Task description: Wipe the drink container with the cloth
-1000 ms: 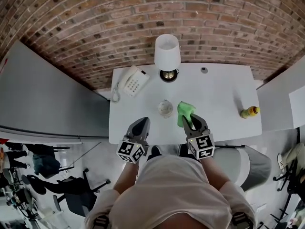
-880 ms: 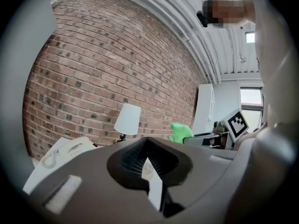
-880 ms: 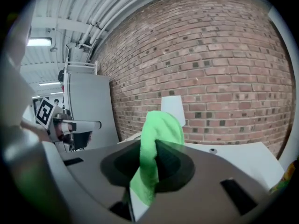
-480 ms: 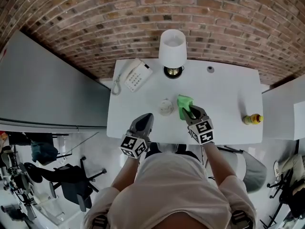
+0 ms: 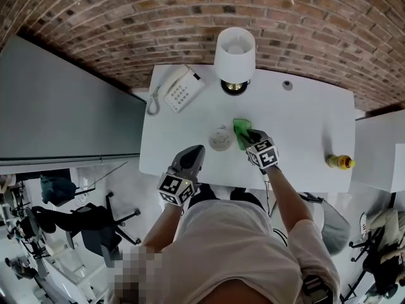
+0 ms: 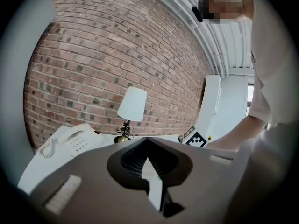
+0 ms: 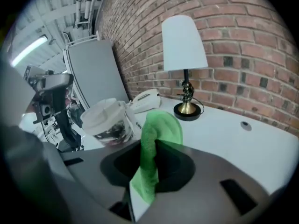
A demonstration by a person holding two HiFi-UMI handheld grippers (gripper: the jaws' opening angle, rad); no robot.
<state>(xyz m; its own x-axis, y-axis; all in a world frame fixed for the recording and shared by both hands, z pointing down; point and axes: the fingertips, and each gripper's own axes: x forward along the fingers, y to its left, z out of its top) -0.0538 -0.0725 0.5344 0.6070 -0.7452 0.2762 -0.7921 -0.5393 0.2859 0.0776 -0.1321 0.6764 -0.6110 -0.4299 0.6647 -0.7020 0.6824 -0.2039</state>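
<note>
A clear drink cup with a white lid [image 5: 220,138] [image 7: 108,122] stands upright near the middle of the white table [image 5: 304,125]. A green cloth [image 5: 242,132] [image 7: 156,143] is pinched in my right gripper [image 5: 252,138] [image 7: 147,171], which is held just right of the cup with the cloth hanging close beside it; whether cloth and cup touch cannot be told. My left gripper [image 5: 190,160] [image 6: 152,178] hovers at the table's front edge, below and left of the cup, its jaws closed together with nothing between them.
A white lamp [image 5: 235,56] [image 7: 183,55] stands at the table's back, a white telephone [image 5: 179,88] [image 6: 70,141] at the back left, a yellow bottle [image 5: 340,163] at the right edge. A brick wall [image 5: 190,18] runs behind; office chairs [image 5: 69,223] stand on the floor to the left.
My right gripper carried the green cloth forward and left, up beside the cup. The left gripper stayed near the front edge. The view shifted as the person leaned in.
</note>
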